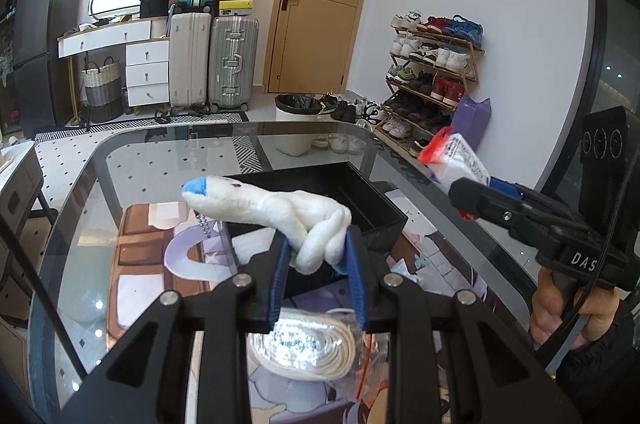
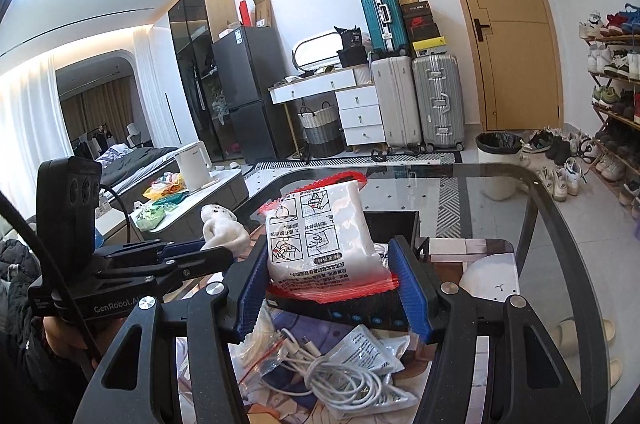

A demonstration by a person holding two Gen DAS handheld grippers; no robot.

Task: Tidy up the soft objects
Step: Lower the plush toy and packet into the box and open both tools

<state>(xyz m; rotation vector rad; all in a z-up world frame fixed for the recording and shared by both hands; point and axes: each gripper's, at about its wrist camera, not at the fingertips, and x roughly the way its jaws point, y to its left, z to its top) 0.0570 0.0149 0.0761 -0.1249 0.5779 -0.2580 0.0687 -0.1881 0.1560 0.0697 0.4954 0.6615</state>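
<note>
My left gripper (image 1: 318,258) is shut on a white plush toy (image 1: 272,209) with a blue tip, held above the glass table in front of a black open box (image 1: 320,191). The toy also shows in the right wrist view (image 2: 222,230). My right gripper (image 2: 334,284) is shut on a white plastic packet (image 2: 320,232) with red edging and printed pictures, held above the same black box (image 2: 394,224). The packet also shows in the left wrist view (image 1: 456,159), right of the box.
A glass table (image 1: 80,191) with rounded edges carries a bagged white cable coil (image 1: 304,348), loose white cables (image 2: 340,380) and small packets (image 2: 360,352). Behind stand suitcases (image 1: 232,63), a white bin (image 1: 296,127), a shoe rack (image 1: 432,75) and a door.
</note>
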